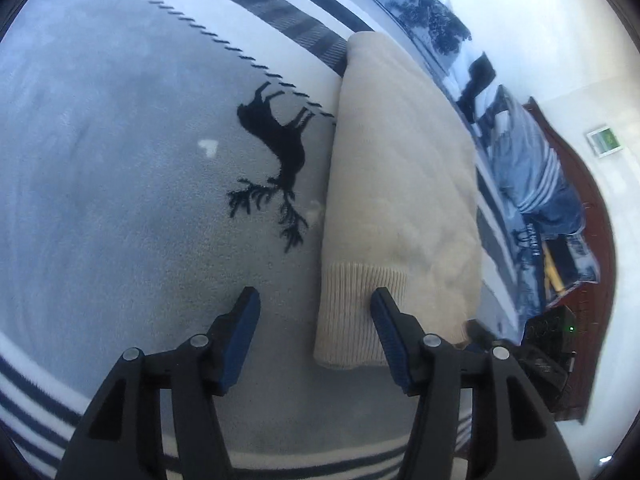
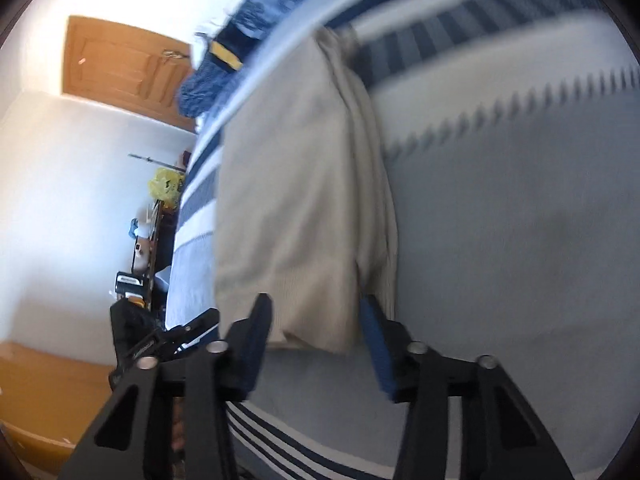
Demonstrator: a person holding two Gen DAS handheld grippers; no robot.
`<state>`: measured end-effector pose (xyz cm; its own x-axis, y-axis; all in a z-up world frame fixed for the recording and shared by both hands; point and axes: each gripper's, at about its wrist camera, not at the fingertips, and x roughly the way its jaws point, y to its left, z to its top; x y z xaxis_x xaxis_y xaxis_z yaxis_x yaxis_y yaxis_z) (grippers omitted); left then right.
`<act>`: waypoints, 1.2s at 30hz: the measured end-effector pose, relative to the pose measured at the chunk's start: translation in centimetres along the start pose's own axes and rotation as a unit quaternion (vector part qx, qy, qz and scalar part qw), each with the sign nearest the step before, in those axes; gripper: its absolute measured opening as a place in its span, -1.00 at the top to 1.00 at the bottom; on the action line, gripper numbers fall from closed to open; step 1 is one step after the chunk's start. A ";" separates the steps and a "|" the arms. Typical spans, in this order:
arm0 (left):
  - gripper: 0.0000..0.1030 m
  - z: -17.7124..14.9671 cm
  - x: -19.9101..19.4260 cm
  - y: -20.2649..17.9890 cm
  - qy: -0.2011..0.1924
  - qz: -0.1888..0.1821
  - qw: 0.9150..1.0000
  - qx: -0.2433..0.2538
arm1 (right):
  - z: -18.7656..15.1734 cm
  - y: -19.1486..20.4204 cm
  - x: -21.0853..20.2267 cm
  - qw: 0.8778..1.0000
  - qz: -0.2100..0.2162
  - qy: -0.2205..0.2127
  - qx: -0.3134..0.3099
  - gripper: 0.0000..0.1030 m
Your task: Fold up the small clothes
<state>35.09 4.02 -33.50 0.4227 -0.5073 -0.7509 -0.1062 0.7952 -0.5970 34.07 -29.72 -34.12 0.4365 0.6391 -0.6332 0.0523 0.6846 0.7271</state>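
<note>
A cream knitted sweater (image 1: 400, 184) lies folded into a long narrow strip on a grey fleece blanket (image 1: 120, 200) with a black moose print. Its ribbed hem points toward me. My left gripper (image 1: 316, 308) is open, its jaws set wide apart at the hem's left corner, holding nothing. In the right wrist view the same sweater (image 2: 288, 200) shows its folded layers on the right edge. My right gripper (image 2: 316, 316) is open, its fingers either side of the sweater's near end. The view is blurred.
The blanket (image 2: 520, 240) has navy stripes at its borders. Blue patterned pillows (image 1: 532, 184) lie beyond the sweater. A dark wooden bed frame (image 1: 592, 240) is at the right. A wooden door (image 2: 120, 68) and a cluttered shelf (image 2: 152, 232) stand off the bed.
</note>
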 end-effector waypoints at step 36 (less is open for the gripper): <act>0.73 -1.0 -5.2 0.1 0.013 -0.109 0.994 -0.009 | -3.1 -2.3 -0.8 0.993 0.105 0.005 0.045 0.88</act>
<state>31.95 6.42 -29.92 0.4145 -0.6757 -0.6096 -0.0311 0.6589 -0.7516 30.84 -30.72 -36.08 0.4381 0.7684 -0.4666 0.0407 0.5016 0.8642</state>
